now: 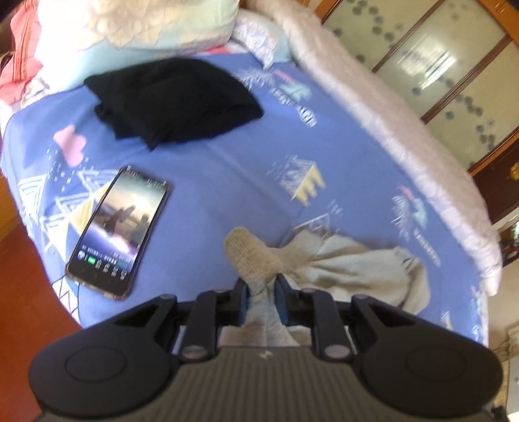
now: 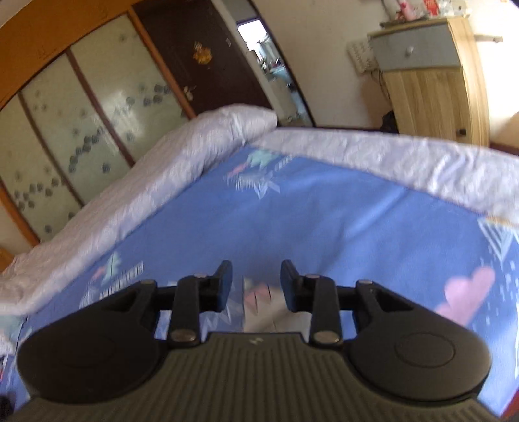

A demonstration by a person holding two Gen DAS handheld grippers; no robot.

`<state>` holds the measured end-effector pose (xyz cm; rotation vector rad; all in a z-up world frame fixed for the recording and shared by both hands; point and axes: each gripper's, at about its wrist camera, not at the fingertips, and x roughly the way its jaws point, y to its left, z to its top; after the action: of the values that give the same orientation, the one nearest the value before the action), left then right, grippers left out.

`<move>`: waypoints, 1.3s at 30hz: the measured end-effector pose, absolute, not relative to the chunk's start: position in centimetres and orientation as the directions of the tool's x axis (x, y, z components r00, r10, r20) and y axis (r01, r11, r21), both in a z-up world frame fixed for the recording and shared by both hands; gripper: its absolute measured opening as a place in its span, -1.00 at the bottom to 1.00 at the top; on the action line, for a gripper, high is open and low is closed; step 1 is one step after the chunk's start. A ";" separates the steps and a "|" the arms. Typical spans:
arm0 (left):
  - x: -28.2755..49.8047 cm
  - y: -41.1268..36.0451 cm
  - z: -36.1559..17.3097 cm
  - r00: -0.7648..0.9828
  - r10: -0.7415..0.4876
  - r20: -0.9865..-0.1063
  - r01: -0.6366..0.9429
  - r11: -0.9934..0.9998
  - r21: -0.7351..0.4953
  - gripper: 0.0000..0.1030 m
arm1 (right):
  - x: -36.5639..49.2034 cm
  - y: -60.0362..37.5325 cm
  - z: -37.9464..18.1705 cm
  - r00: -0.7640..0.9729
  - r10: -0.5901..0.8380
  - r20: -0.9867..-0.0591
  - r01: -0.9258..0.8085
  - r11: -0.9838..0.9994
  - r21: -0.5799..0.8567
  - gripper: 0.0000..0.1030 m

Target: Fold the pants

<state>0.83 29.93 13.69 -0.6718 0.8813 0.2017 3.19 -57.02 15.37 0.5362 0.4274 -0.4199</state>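
Light grey pants (image 1: 356,266) lie crumpled on the blue patterned bedsheet (image 1: 227,168), low in the left wrist view. My left gripper (image 1: 263,287) is shut on one leg of them, and the ribbed cuff (image 1: 251,256) sticks out past the fingertips. In the right wrist view my right gripper (image 2: 256,276) hangs open above the blue bedsheet (image 2: 324,211). Nothing is pinched between its pads. A pale blurred patch shows below the gap; I cannot tell whether it is cloth or the sheet's print.
A folded black garment (image 1: 175,100) lies at the head end, near the pillows (image 1: 129,29). A phone (image 1: 120,230) with its screen lit lies on the sheet to the left. A white quilt (image 2: 129,207) is bunched along the far edges. Behind stand a wardrobe (image 2: 81,113) and a wooden cabinet (image 2: 431,81).
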 end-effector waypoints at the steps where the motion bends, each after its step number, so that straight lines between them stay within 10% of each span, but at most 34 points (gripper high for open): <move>1: 1.0 30.1 13.3 0.625 -0.107 -0.773 -0.433 0.777 -0.457 -0.68 | 1.9 -56.8 14.4 0.821 -0.250 -0.514 0.484 0.782 0.393 -0.30; 13: 0.5 29.2 14.8 0.663 -0.112 -0.740 -0.398 0.784 -0.476 -0.74 | 1.2 -56.1 9.7 0.751 -0.139 -0.645 0.541 0.690 0.481 -0.30; 15: 0.4 29.0 15.6 0.673 -0.118 -0.730 -0.392 0.781 -0.487 -0.75 | 3.1 -56.4 9.4 0.739 -0.148 -0.658 0.548 0.700 0.458 -0.46; 16: 0.7 29.1 16.1 0.676 -0.126 -0.726 -0.386 0.778 -0.495 -0.76 | 4.0 -56.7 9.2 0.729 -0.130 -0.672 0.539 0.715 0.446 -0.85; 18: 1.4 29.0 17.4 0.688 -0.130 -0.714 -0.377 0.777 -0.504 -0.77 | 5.2 -57.6 9.7 0.706 -0.149 -0.693 0.569 0.701 0.429 -0.86; 26: 6.0 26.2 24.4 0.789 -0.212 -0.576 -0.209 0.790 -0.577 -0.78 | 1.4 -63.2 20.8 0.803 -0.444 -0.397 0.596 0.592 0.543 -0.87; 35: 23.6 16.6 32.5 0.736 -0.177 -0.654 -0.165 0.889 -0.427 -0.79 | 6.8 -64.5 27.6 0.753 -0.527 -0.393 0.654 0.666 0.360 -0.87; 39: 25.3 14.7 41.0 0.840 -0.157 -0.519 -0.129 0.871 -0.473 -0.79 | 6.5 -65.3 29.8 0.775 -0.521 -0.357 0.632 0.634 0.446 -0.87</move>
<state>25.27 14.66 41.04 -0.5200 0.5801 -0.0157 6.47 -65.27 29.76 0.5862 0.2024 -0.6642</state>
